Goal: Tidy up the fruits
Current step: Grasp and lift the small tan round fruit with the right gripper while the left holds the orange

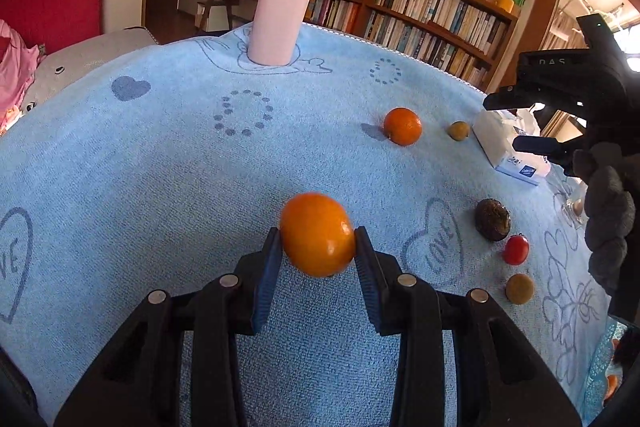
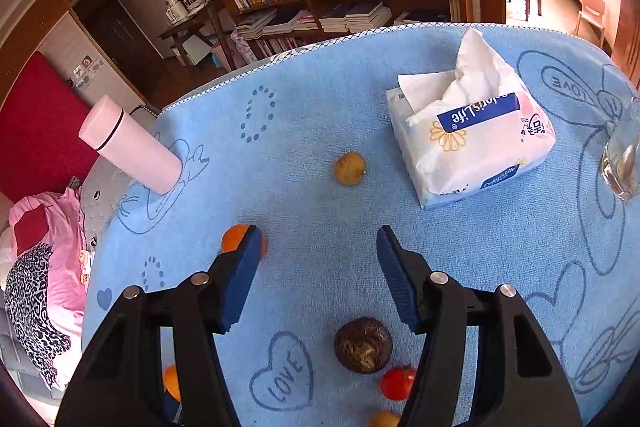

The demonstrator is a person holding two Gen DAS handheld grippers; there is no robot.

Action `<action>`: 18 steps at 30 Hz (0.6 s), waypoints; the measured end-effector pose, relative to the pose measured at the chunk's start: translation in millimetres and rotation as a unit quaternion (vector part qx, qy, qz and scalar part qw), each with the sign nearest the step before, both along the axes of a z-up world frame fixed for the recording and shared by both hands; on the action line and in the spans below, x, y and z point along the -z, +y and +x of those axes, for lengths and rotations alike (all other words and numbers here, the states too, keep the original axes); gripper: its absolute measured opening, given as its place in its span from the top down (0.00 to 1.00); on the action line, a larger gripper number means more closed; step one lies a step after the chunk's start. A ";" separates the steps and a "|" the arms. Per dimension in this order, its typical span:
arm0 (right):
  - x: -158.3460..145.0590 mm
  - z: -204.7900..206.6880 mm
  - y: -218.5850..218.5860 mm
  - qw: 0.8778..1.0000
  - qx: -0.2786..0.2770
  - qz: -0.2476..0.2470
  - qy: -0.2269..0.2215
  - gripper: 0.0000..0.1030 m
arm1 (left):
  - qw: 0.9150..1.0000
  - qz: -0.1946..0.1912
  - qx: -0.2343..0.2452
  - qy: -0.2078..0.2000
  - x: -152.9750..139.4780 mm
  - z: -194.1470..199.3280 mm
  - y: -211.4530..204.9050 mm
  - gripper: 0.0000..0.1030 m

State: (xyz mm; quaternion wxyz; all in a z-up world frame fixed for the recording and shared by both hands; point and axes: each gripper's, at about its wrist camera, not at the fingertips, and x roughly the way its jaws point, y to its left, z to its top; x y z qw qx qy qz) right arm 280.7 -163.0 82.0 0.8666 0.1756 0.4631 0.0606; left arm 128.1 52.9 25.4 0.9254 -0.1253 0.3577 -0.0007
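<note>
- Your left gripper (image 1: 316, 247) has its fingers clenched on a large orange (image 1: 317, 234), both blue pads pressing its sides; it is smooth, glossy and deep orange, and sits at the centre of the left wrist view, over the blue towel (image 1: 160, 167) that covers the counter.
- A second orange (image 1: 403, 126), smaller and duller, rests on the towel at about 1 o'clock from the held one, well apart from it.
- Just beside it at 3 o'clock lies a small tan fruit (image 1: 458, 130), near the tissue pack (image 1: 508, 147).
- At 3 o'clock from the held orange you have a dark, rough brown fruit (image 1: 493, 219); a red cherry tomato (image 1: 516, 249) sits just below it, and another tan fruit (image 1: 519, 289) lies below that.
- Your right gripper (image 2: 316, 275) has its fingers released, spread wide with nothing between the pads; the dark fruit lies on the towel under them, low in the right wrist view.
- A pink flask (image 1: 284, 7) stands upright at 12 o'clock near the far edge of the counter, clear of the fruit.
- A clear glass (image 2: 624, 159) stands at 3 o'clock in the right wrist view, beside the tissue pack.
- Nothing lies between the held orange and the other fruit.
</note>
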 end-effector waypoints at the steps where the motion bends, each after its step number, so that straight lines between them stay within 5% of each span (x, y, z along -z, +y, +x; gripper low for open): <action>1: 5.7 9.7 0.7 1.000 0.002 0.004 0.006 0.41 | 1.000 -0.001 0.001 0.003 1.0 1.0 0.0 0.64; 10: 40.0 68.7 14.9 0.997 0.031 -0.062 0.021 0.51 | 1.000 -0.011 0.003 0.012 4.2 3.7 1.0 0.64; 14: 52.9 81.8 23.6 0.995 0.030 -0.095 0.032 0.75 | 1.000 -0.015 0.004 0.014 4.7 5.3 1.7 0.64; 18: 49.9 75.0 25.4 0.994 0.028 -0.107 0.020 0.75 | 1.000 -0.018 0.004 0.015 4.6 5.5 1.5 0.64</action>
